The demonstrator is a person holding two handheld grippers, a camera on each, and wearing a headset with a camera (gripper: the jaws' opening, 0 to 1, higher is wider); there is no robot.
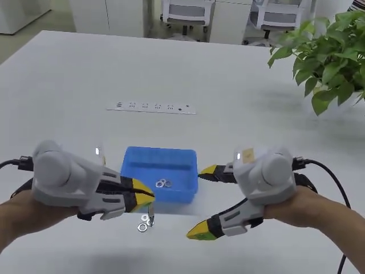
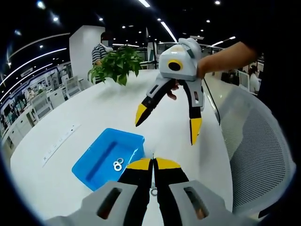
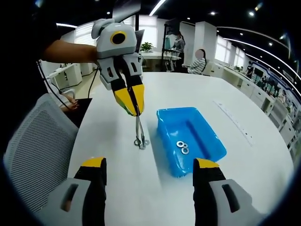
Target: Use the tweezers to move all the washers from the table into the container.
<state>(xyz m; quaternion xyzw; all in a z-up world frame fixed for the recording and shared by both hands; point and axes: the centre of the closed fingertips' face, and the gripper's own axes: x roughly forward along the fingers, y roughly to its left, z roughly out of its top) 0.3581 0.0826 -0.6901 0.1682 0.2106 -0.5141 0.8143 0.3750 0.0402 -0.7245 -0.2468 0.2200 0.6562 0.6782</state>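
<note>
Left tool (image 1: 146, 195) is clamped shut on a pair of thin metal tweezers (image 3: 138, 127), which point down from its yellow tips. The tweezer tips sit right at a little cluster of washers on the table (image 3: 141, 143), just beside the near side of the blue container (image 1: 142, 168). Can't tell from here whether a washer is actually pinched or the tips are only touching the pile.

Right tool (image 1: 204, 201) is wide open with nothing in it. It hangs above the table by the container's right near corner, one jaw up by the rim and the other lower and closer to the person. The two tools face each other across the washer pile.

A couple of washers in the container (image 1: 164, 183) lie on its floor toward the near wall.

Further out on the white table (image 1: 171, 68) there's a flat power strip (image 1: 151, 107) past the container, and a leafy green plant (image 1: 328, 57) off at the far right. A grey mesh chair (image 3: 37, 141) shows beside the table in the right gripper view.
</note>
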